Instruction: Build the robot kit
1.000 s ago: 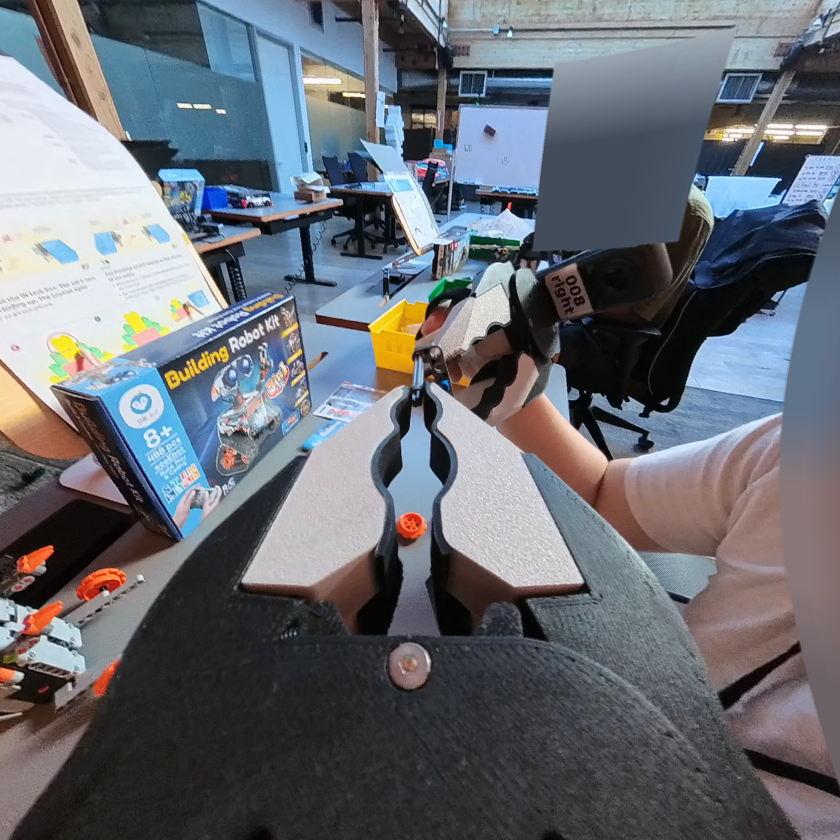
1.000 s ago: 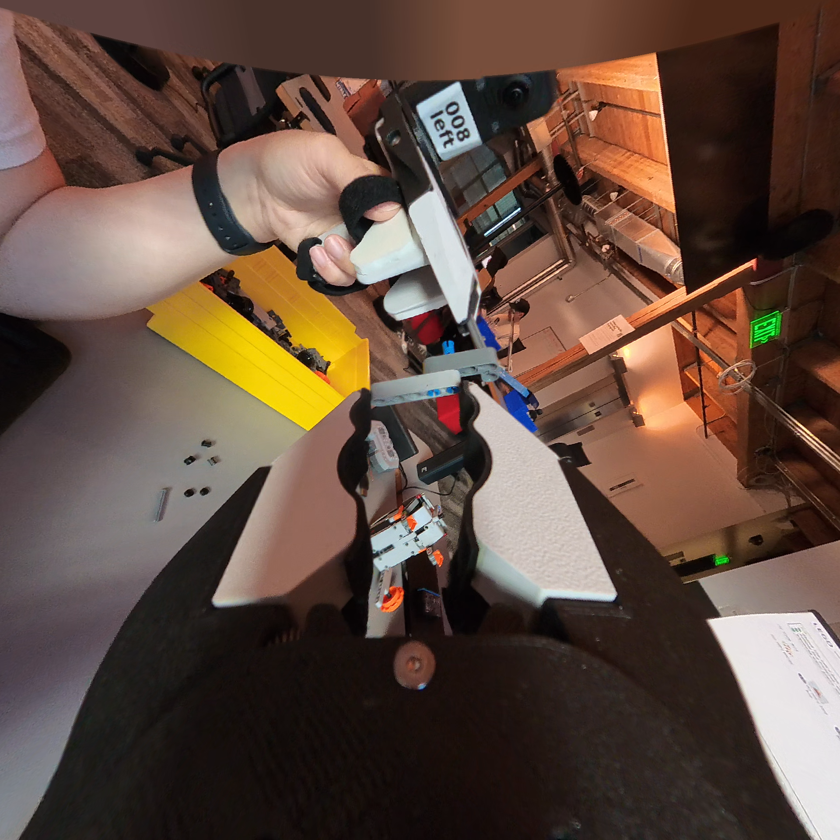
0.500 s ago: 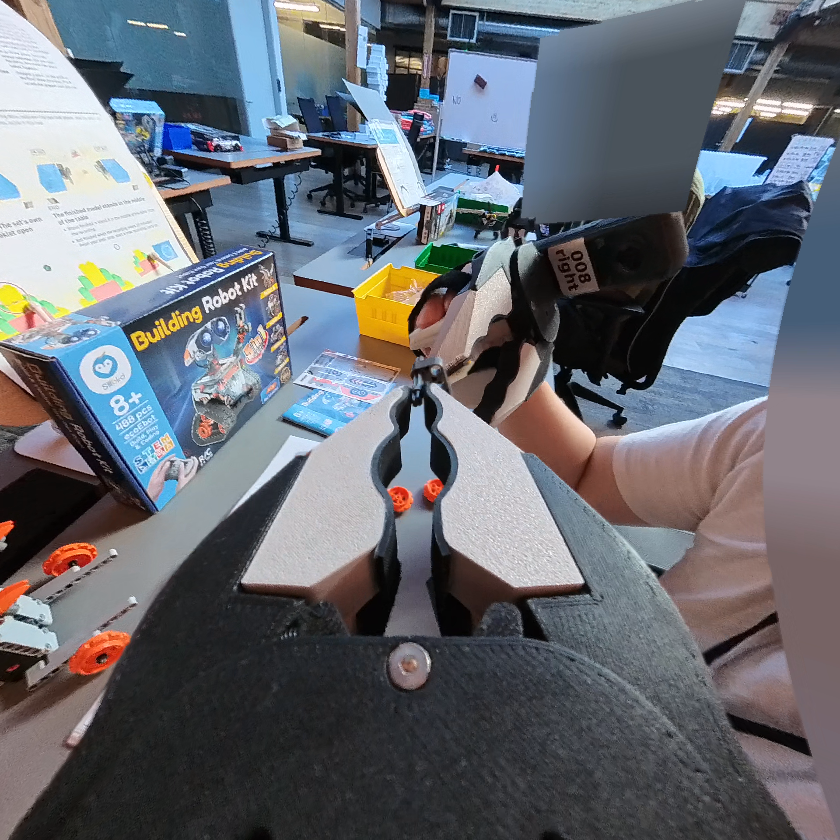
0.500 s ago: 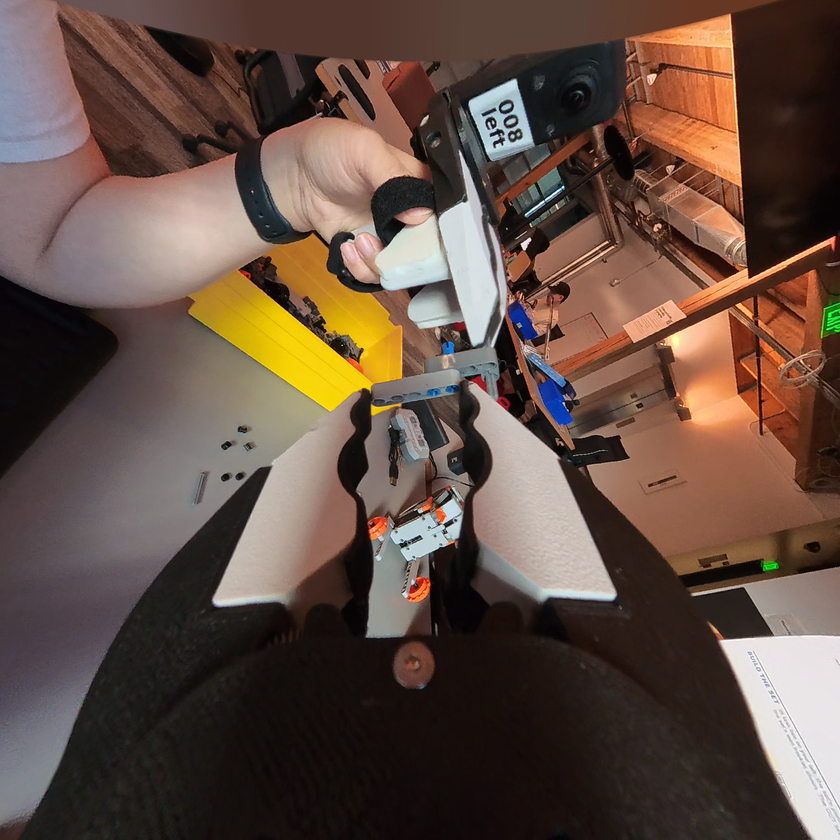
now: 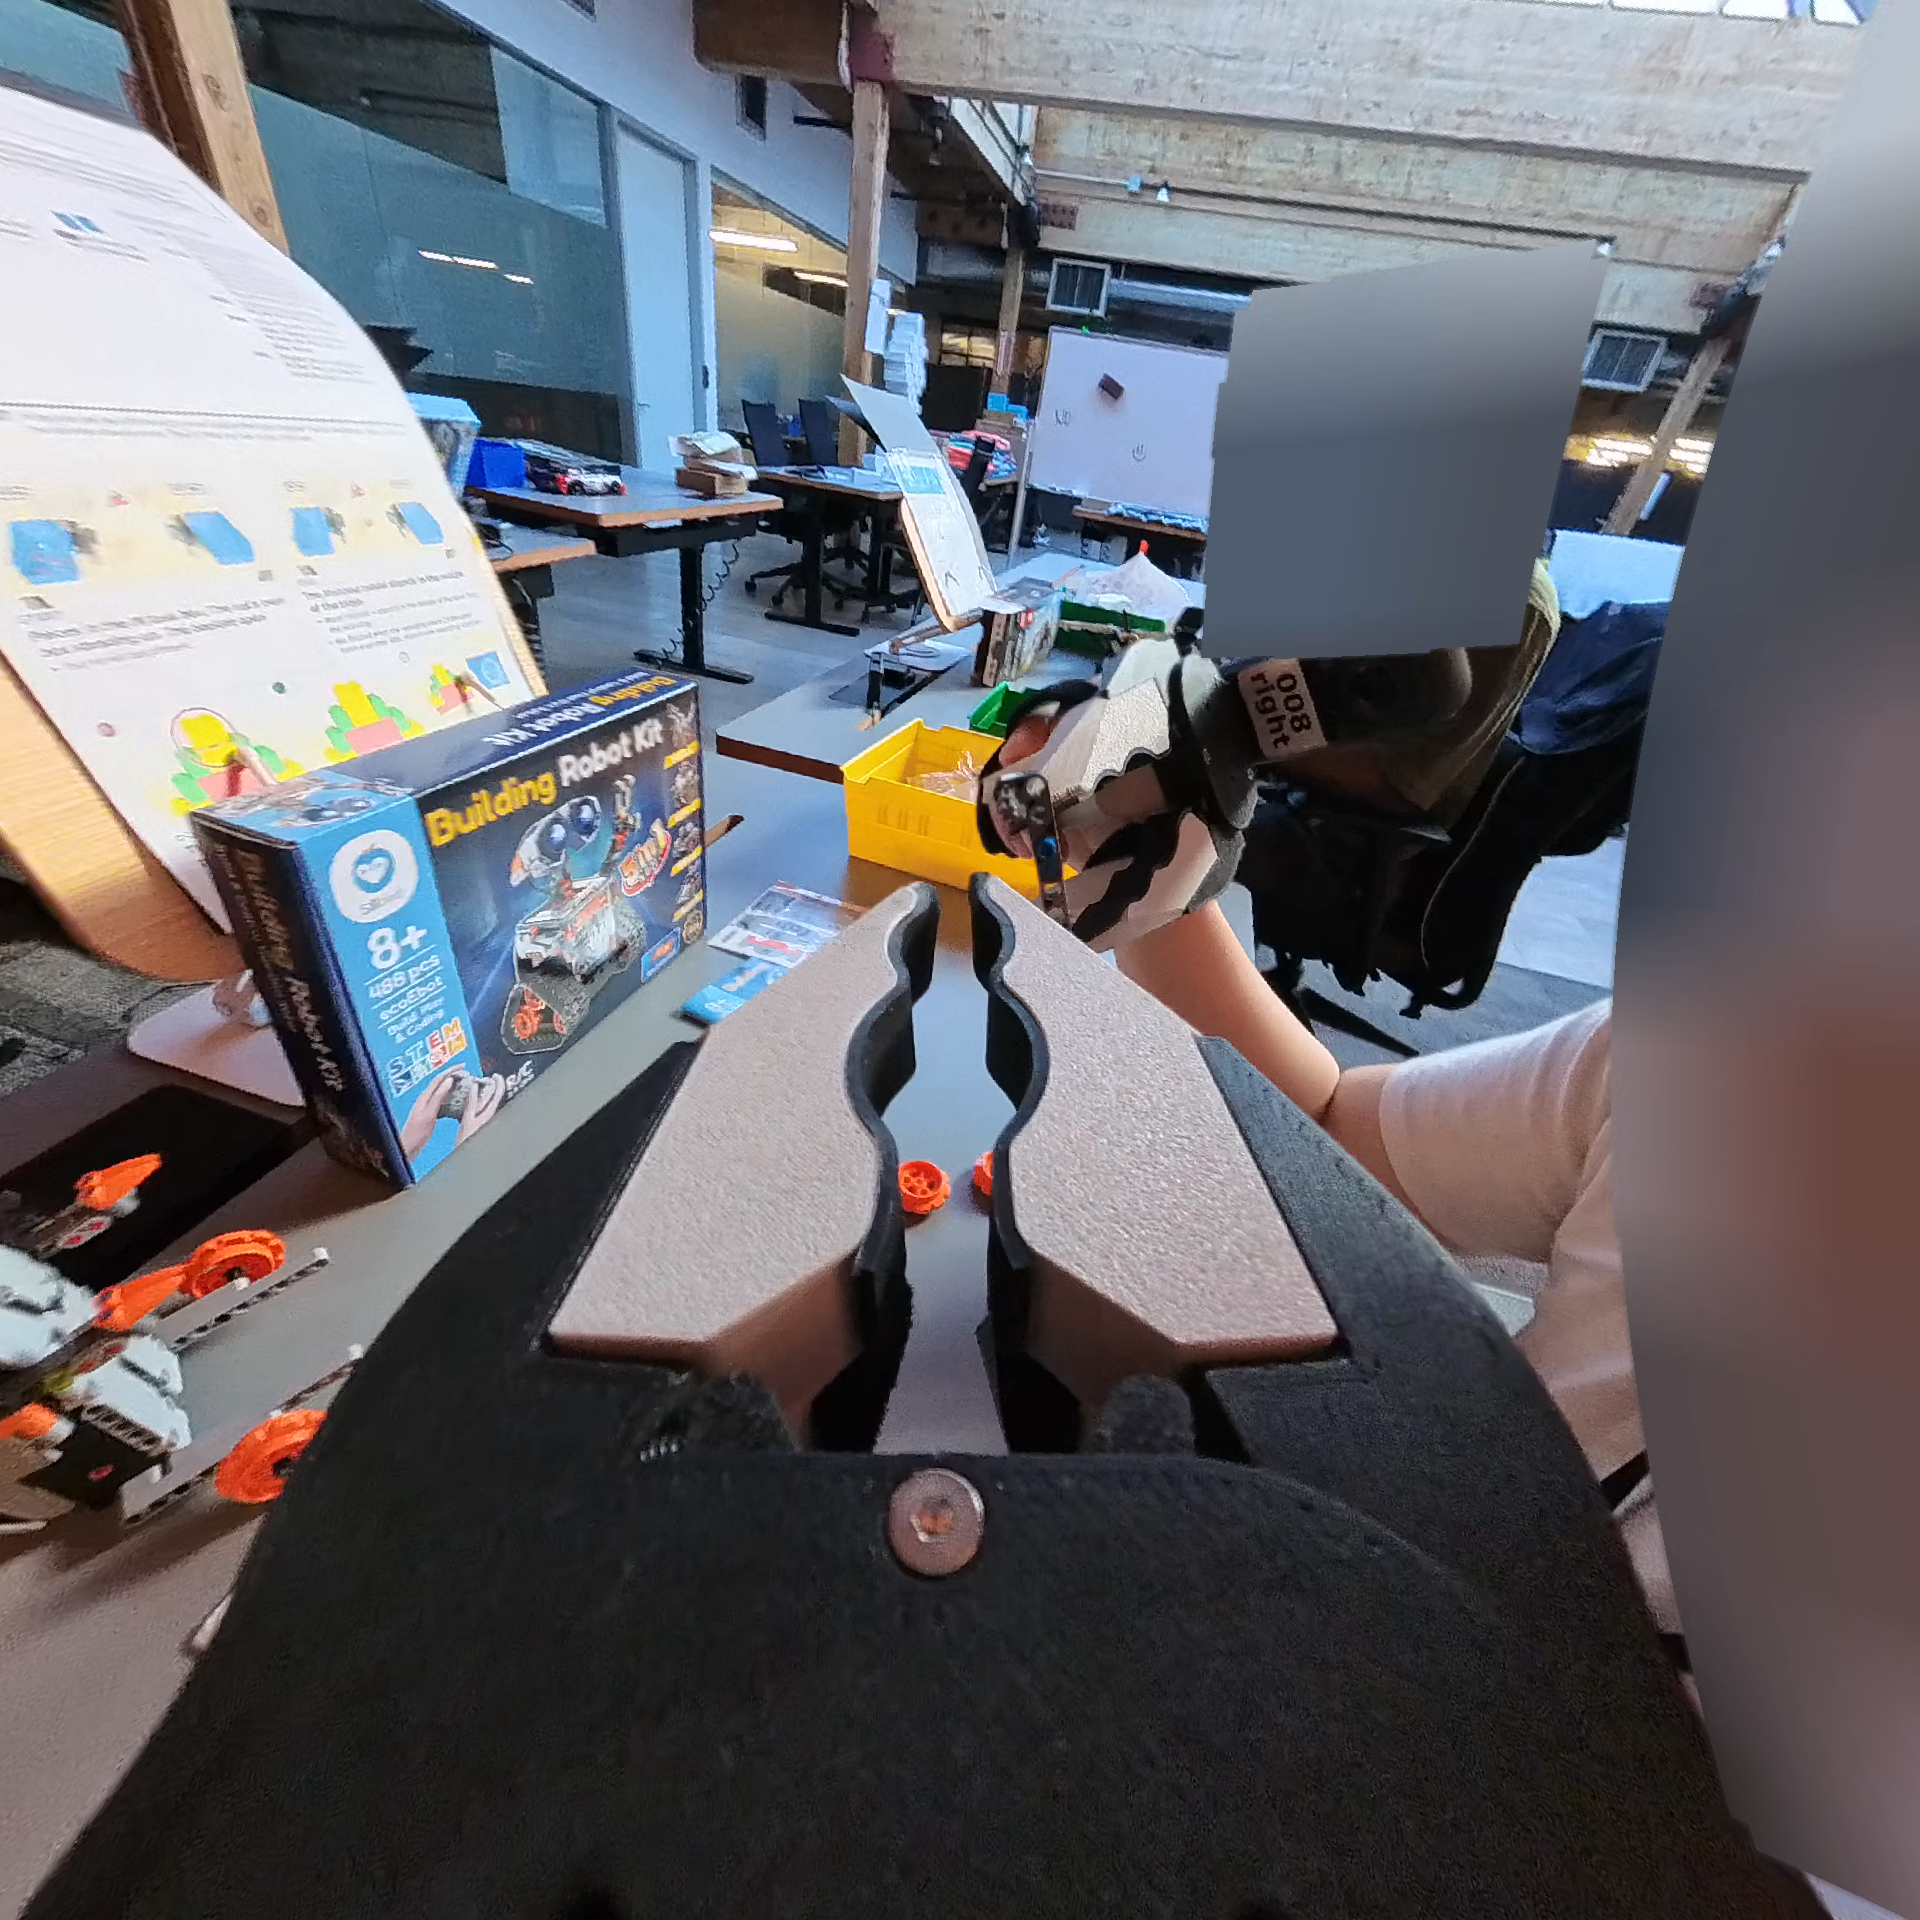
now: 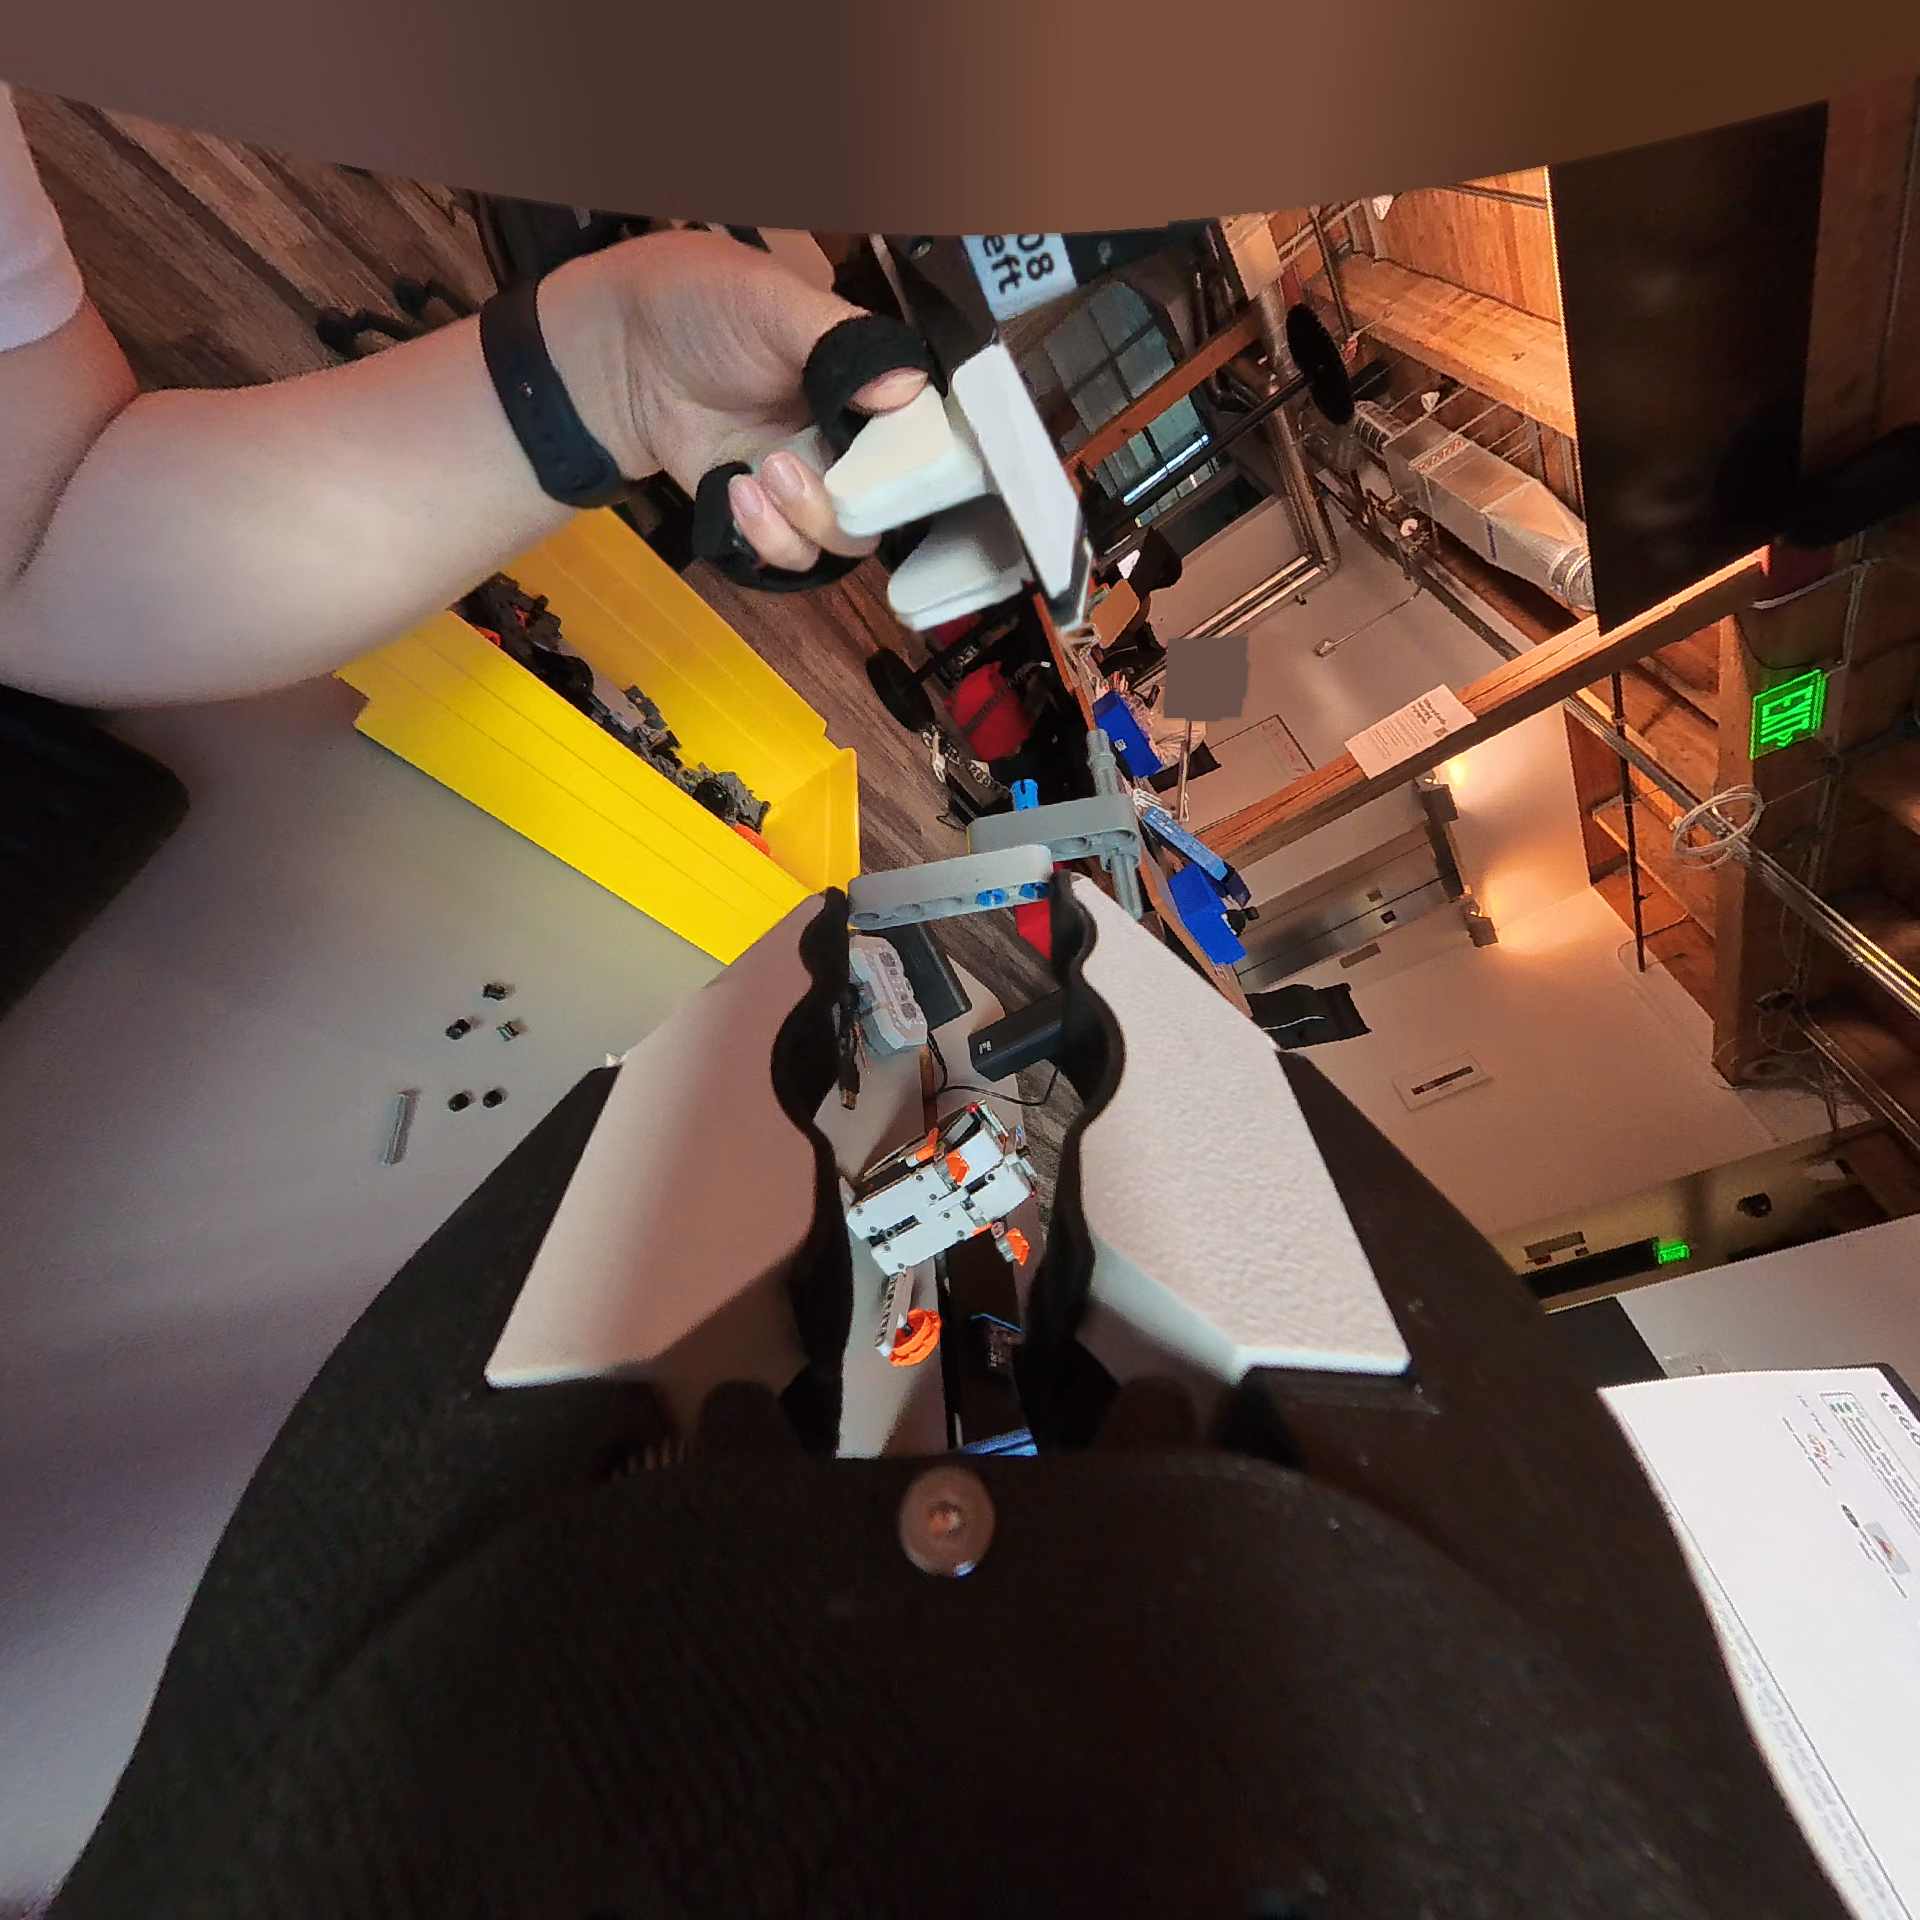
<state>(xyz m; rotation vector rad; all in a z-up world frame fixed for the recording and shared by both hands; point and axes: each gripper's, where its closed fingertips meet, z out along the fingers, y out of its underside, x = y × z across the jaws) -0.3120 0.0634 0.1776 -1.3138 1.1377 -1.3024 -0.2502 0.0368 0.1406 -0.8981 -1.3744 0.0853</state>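
Your right gripper is clamped on a grey perforated beam, held end to end across the fingertips. That hold leaves the beam's blue pins and the grey angled piece joined to its far end clear of the pads. The assembly is in the air above the table, touching nothing else. Your left gripper is empty. Its fingers stand a narrow gap apart, just beside the held beam but not in contact with it. Two orange wheels lie loose on the table below the left fingers. A partly built white-and-orange model sits under the right gripper, within easy reach, in my judgement. A yellow bin of spare parts stands near the table edge, with small black pins scattered beside it. Printed matter on record: a blue kit box with a title and a robot picture, an illustrated instruction sheet propped upright behind it, a white sticker on each gripper, and a green lit sign on the far wall. Their wording is not transcribed.
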